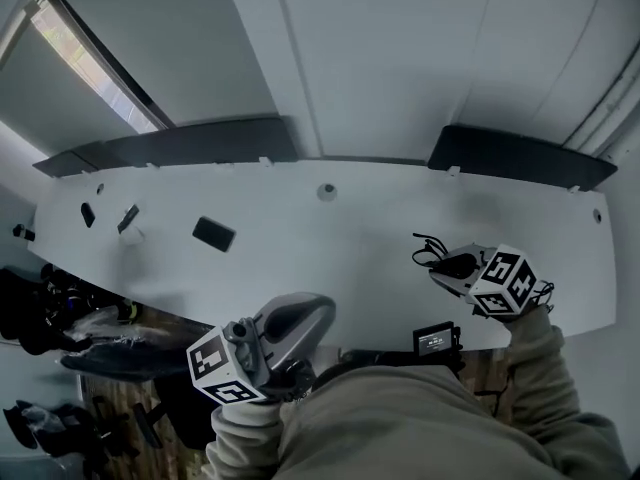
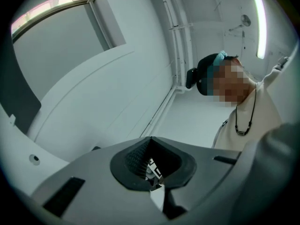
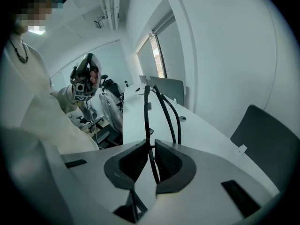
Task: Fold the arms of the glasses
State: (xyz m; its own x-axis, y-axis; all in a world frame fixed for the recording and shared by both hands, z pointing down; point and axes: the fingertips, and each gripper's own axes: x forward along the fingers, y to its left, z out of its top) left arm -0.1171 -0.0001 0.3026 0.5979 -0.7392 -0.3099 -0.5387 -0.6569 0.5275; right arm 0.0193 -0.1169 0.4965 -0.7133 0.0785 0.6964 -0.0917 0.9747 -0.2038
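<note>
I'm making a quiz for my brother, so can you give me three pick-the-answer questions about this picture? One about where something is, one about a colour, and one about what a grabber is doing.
1. Where are the glasses?
A) in the right gripper
B) on the floor
C) on someone's nose

2. What colour are the glasses?
A) red
B) black
C) yellow

3. How is the left gripper?
A) wide open
B) shut on a phone
C) shut and empty

Answers:
1 A, because the right gripper's jaws pinch the frame above the table.
2 B, because the frame and arms are black.
3 C, because its jaws meet with nothing between them.
</note>
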